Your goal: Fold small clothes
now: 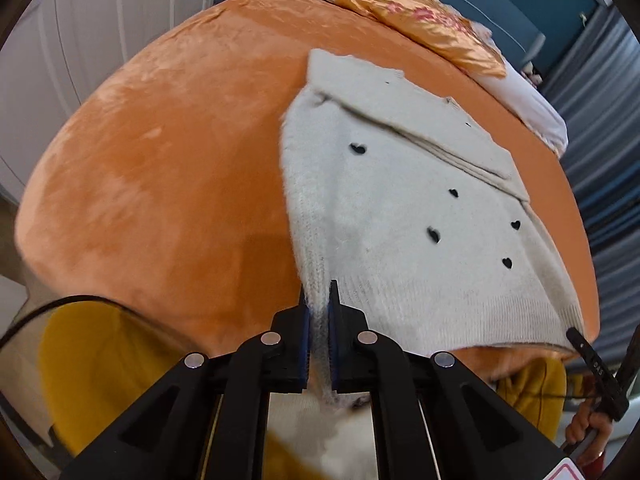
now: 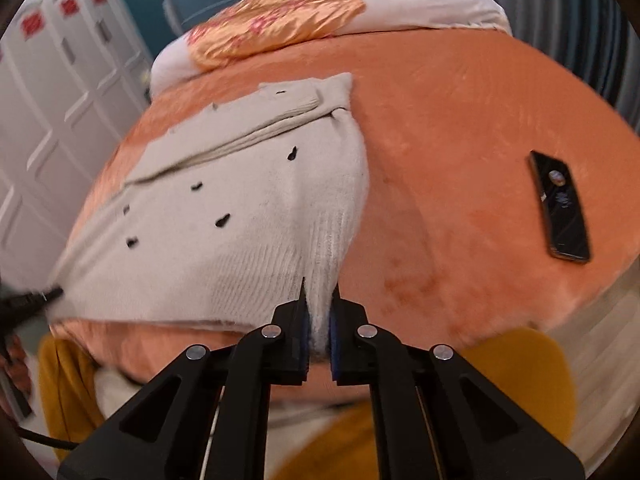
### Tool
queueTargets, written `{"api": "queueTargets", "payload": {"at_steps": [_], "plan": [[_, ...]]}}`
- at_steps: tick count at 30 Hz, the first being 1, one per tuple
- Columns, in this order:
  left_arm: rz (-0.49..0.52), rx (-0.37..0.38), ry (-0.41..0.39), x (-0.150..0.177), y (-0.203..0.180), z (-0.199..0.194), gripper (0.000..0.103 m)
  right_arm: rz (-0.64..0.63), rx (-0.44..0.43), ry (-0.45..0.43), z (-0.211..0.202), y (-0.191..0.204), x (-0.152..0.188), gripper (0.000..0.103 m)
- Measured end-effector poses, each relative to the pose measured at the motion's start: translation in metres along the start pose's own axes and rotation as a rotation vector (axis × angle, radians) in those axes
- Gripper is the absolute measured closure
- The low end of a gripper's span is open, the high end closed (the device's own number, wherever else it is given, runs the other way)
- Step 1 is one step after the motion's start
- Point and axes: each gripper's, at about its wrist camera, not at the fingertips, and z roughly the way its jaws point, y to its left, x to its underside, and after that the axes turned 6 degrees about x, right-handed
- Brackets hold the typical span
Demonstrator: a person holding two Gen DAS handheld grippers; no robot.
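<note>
A small white knitted sweater [image 1: 400, 208] with black hearts lies on an orange bed [image 1: 160, 160], a sleeve folded across its upper part. My left gripper [image 1: 319, 300] is shut on the ribbed hem at the sweater's left bottom corner. My right gripper [image 2: 319, 300] is shut on the hem at the right bottom corner of the sweater [image 2: 240, 208]. The right gripper's tip shows in the left wrist view [image 1: 576, 338] at the far right hem; the left gripper's tip shows in the right wrist view [image 2: 48, 294].
A black phone [image 2: 560, 204] lies on the orange bed [image 2: 460, 140] to the right of the sweater. An orange satin quilt [image 1: 420, 12] and white bedding [image 2: 432, 8] lie at the bed's far end. White cabinets [image 2: 52, 100] stand to the left.
</note>
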Motion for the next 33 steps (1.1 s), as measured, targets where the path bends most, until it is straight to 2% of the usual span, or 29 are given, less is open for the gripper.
{"api": "queueTargets", "payload": {"at_steps": [3, 6, 8, 10, 13, 16, 19, 23, 24, 28, 29, 30, 31, 32, 33], "plan": [[-0.039, 0.017, 0.043, 0.026, 0.001, -0.03, 0.099, -0.069, 0.008, 0.04, -0.027, 0.005, 0.018, 0.097], [-0.066, 0.036, 0.023, 0.026, -0.004, -0.054, 0.099, -0.063, 0.001, 0.005, -0.054, 0.006, 0.013, 0.097], [-0.058, 0.045, -0.054, 0.002, -0.011, -0.065, 0.099, -0.032, -0.003, -0.101, -0.064, 0.002, -0.017, 0.097], [-0.005, 0.04, -0.147, -0.037, -0.018, -0.059, 0.098, -0.018, -0.012, -0.202, -0.056, 0.002, -0.054, 0.097], [0.034, 0.004, -0.245, -0.109, -0.026, -0.019, 0.098, 0.039, -0.026, -0.317, -0.012, -0.005, -0.116, 0.097], [0.031, -0.043, -0.287, -0.171, -0.035, 0.036, 0.097, 0.097, -0.034, -0.323, 0.056, -0.006, -0.17, 0.097], [0.003, -0.098, -0.269, -0.219, -0.035, 0.103, 0.096, 0.12, -0.033, -0.291, 0.123, 0.001, -0.206, 0.096], [-0.058, -0.148, -0.232, -0.251, -0.018, 0.173, 0.094, 0.127, -0.009, -0.244, 0.188, 0.01, -0.229, 0.095], [-0.075, -0.157, -0.214, -0.255, -0.014, 0.187, 0.09, 0.134, -0.006, -0.232, 0.199, 0.009, -0.23, 0.095], [-0.114, -0.173, -0.176, -0.255, 0.0, 0.206, 0.085, 0.16, -0.004, -0.215, 0.218, 0.006, -0.233, 0.088], [-0.102, -0.183, -0.18, -0.255, -0.002, 0.206, 0.082, 0.164, -0.009, -0.22, 0.217, 0.005, -0.233, 0.087], [-0.084, -0.194, -0.185, -0.254, -0.005, 0.205, 0.07, 0.171, -0.022, -0.236, 0.213, 0.002, -0.233, 0.084], [-0.058, -0.223, -0.2, -0.253, -0.01, 0.201, 0.056, 0.183, -0.022, -0.263, 0.207, 0.001, -0.233, 0.075], [-0.044, -0.255, -0.224, -0.25, -0.015, 0.195, 0.033, 0.2, -0.006, -0.303, 0.2, 0.0, -0.234, 0.057], [-0.023, -0.27, -0.276, -0.245, -0.021, 0.185, 0.029, 0.217, 0.002, -0.362, 0.188, -0.002, -0.233, 0.052]]}}
